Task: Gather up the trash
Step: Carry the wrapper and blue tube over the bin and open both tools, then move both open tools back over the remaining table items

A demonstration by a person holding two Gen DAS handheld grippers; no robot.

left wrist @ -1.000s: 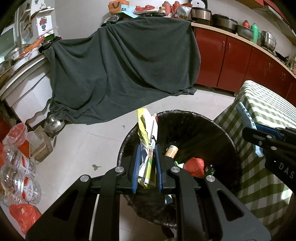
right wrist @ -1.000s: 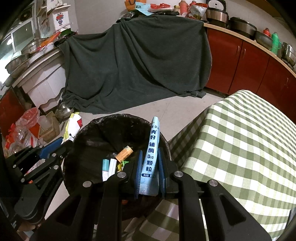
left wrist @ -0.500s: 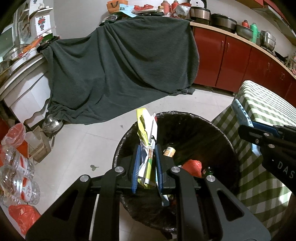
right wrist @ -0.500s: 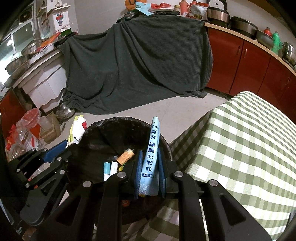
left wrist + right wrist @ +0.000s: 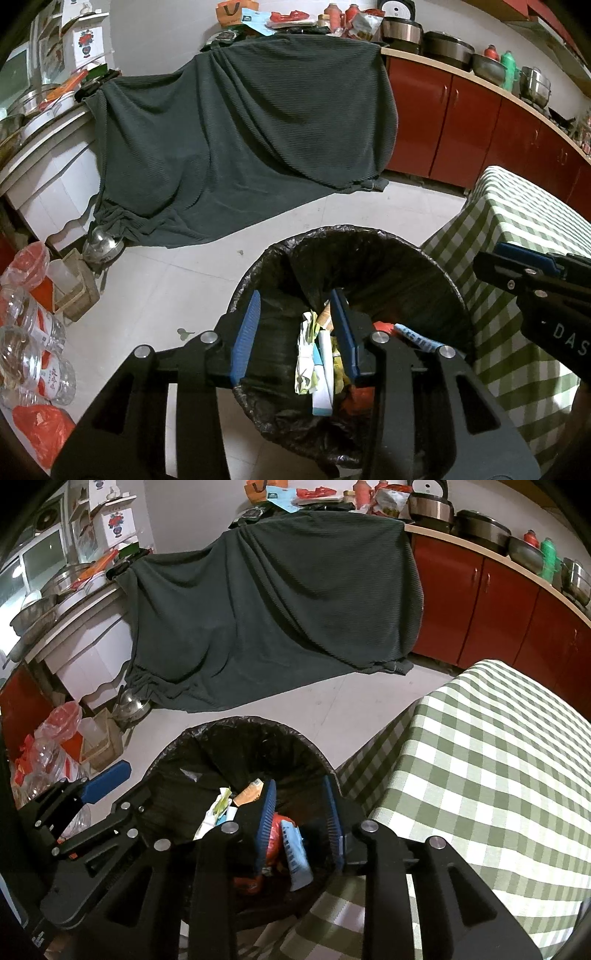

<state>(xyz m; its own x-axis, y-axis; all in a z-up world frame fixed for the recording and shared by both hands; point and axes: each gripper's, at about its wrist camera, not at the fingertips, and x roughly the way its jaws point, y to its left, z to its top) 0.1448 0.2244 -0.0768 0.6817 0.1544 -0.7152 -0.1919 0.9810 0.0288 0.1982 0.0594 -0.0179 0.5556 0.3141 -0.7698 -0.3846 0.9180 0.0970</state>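
Note:
A bin with a black liner stands on the floor under both grippers. My left gripper hangs over it with its jaws opening and nothing pressed between the blue pads. The yellow and white wrapper lies loose in the bin below them. My right gripper is also over the bin, jaws opening, free of the light blue sachet, which rests on the trash inside. An orange tube and red plastic lie in there too. Each gripper shows at the edge of the other's view.
A table with a green checked cloth touches the bin's right side. A dark green blanket drapes the furniture behind. Red cabinets line the back right. Plastic bottles, red bags, a kettle and a small box crowd the floor at left.
Both grippers have opened. The yellow and white wrapper dropped from the left jaws and the light blue sachet from the right jaws into the bin.

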